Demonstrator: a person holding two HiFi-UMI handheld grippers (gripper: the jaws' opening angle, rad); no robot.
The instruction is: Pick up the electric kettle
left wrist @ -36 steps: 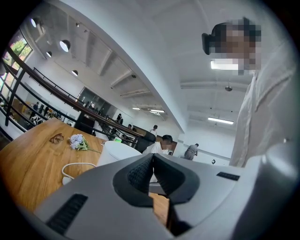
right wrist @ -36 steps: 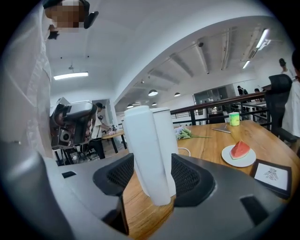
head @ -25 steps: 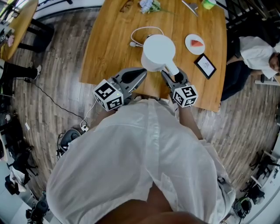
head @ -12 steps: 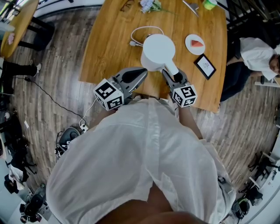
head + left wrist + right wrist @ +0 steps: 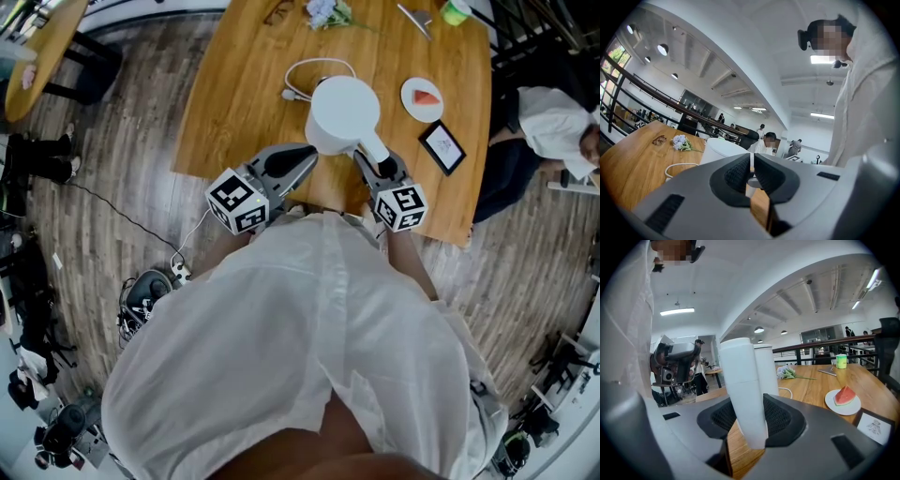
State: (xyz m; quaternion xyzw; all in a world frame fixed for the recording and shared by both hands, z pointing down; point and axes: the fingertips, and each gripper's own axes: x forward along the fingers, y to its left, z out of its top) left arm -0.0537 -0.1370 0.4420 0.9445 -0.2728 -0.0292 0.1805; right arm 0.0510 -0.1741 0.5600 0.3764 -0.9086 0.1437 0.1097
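Standing on the wooden surface [image 5: 234, 112] near its front edge, the electric kettle [image 5: 343, 112] looked ready to lift. The right hand-held gripper [image 5: 379, 167] had just been closing and now pinched its handle [image 5: 743, 394]. Kettle was white, cylindrical, upright. Left hand-held gripper [image 5: 305, 159] was pressed together and empty at the same edge.

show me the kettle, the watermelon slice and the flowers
electric kettle [image 5: 343, 112], head view, centre of its white lid
watermelon slice [image 5: 843, 395], right gripper view, red flesh
flowers [image 5: 680, 142], left gripper view, pale blossoms
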